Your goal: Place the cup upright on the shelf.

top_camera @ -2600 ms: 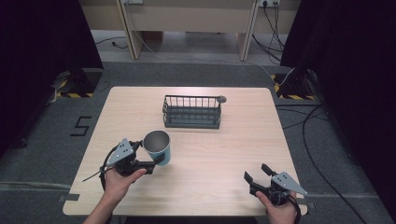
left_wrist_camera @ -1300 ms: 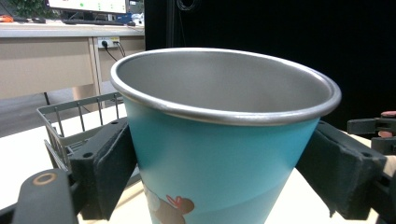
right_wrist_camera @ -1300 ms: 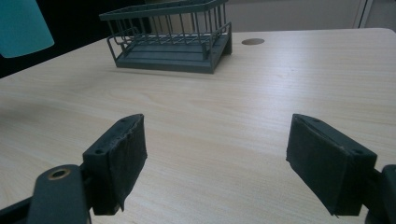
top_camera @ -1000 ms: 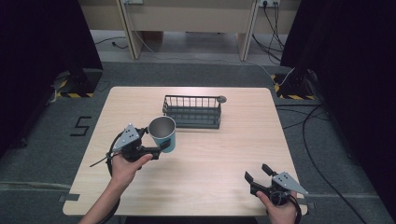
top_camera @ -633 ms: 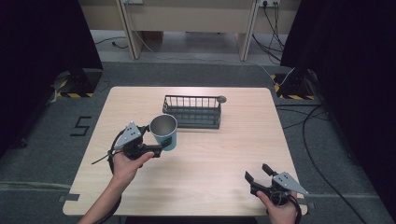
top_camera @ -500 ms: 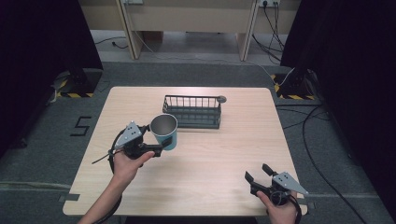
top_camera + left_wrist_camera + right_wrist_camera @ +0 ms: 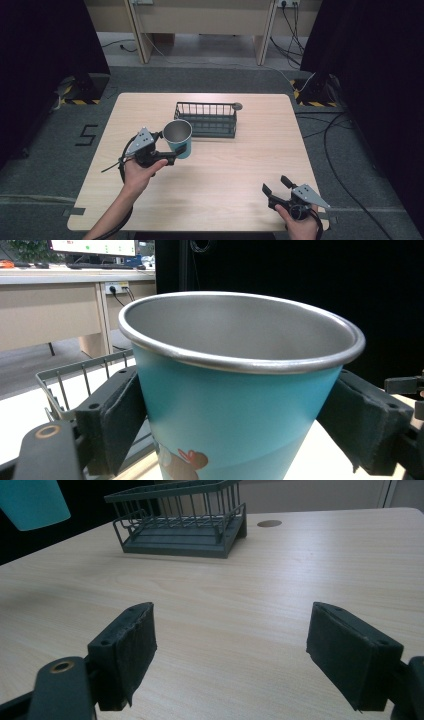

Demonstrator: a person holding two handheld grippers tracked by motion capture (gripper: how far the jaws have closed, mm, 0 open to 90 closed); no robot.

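A teal cup [image 7: 178, 137] with a bare metal inside is held up off the table, left of the dark wire basket [image 7: 206, 119]. My left gripper [image 7: 172, 154] is shut on it. In the left gripper view both pads press the cup [image 7: 235, 405] on its sides, and the cup stands upright. My right gripper [image 7: 275, 185] rests near the table's front right edge, open, with nothing between its pads [image 7: 129, 650]. In the right gripper view the cup's bottom [image 7: 32, 502] hangs at the top left and the basket [image 7: 182, 520] stands ahead.
The wire basket looks empty and sits at the back middle of the wooden table [image 7: 225, 170]. A small round grey disc [image 7: 238, 106] lies at the basket's far right corner. Cables run on the floor at the right.
My left gripper has lifted the cup off the table and carried it up and right, closer to the basket. The right gripper has stayed still.
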